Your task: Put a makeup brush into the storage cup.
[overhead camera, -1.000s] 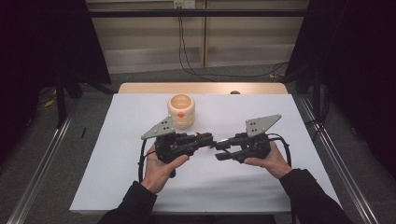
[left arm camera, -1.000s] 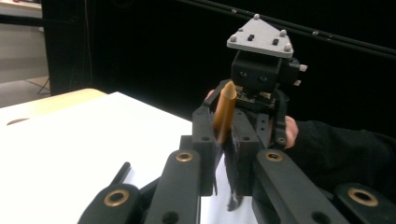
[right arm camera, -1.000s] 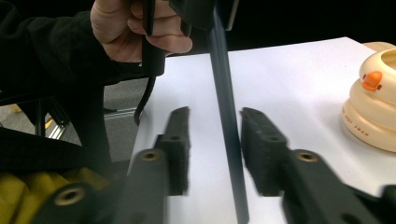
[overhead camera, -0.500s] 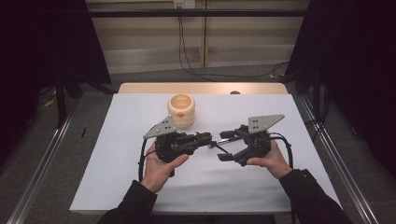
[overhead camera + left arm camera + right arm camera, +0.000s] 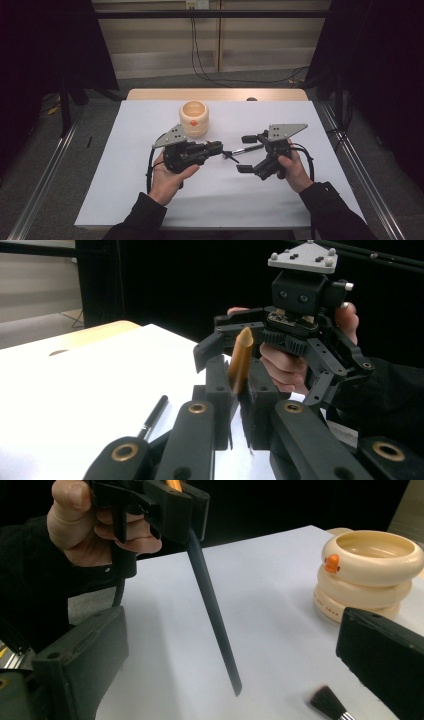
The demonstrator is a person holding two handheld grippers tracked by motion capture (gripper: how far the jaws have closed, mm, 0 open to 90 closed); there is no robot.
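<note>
Left hand-held gripper (image 5: 219, 147) pinches a slim dark stick with an amber-orange cap (image 5: 212, 605), its tip angled down above the white counter (image 5: 150, 200). The right hand-held gripper (image 5: 246, 153), jaws just spread and empty, faces it, apparently leaving the stick to one hand. A black-bristled brush (image 5: 327, 704) lies below.

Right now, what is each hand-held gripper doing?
Left hand-held gripper: closed on a thin black stick.
Right hand-held gripper: jaws just opened wide, holding nothing.
</note>
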